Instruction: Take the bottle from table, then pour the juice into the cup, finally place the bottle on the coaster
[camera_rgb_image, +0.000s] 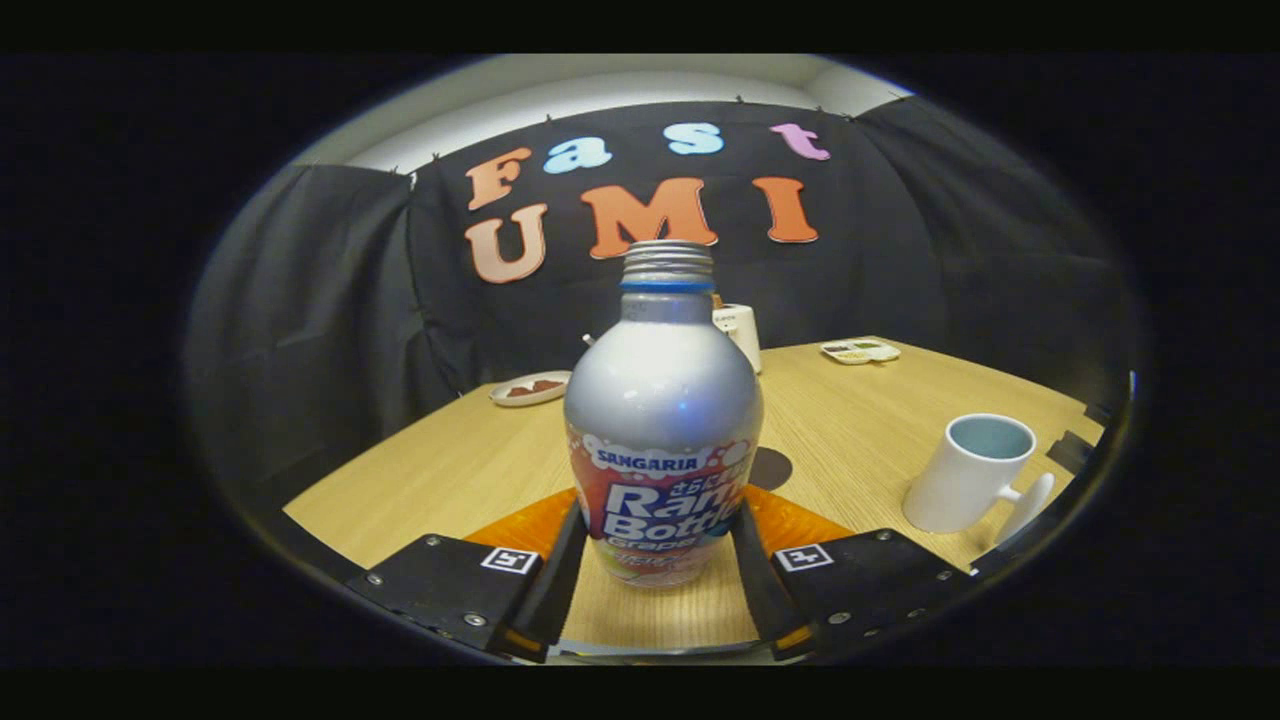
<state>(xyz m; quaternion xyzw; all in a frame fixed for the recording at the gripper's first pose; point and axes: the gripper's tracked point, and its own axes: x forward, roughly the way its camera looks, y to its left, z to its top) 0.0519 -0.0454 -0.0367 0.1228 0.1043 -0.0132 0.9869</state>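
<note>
My gripper (655, 560) clamps both fingers on the upright bottle (660, 420); the white cup (968, 472) waits off to my right.

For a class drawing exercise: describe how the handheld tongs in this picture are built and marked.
The tongs have two long flat fingers running forward from two dark, flat, angular blocks. Each block carries small round screws along its edges and one square black-and-white marker tag near the finger. No cables or sleeve can be seen.
</note>
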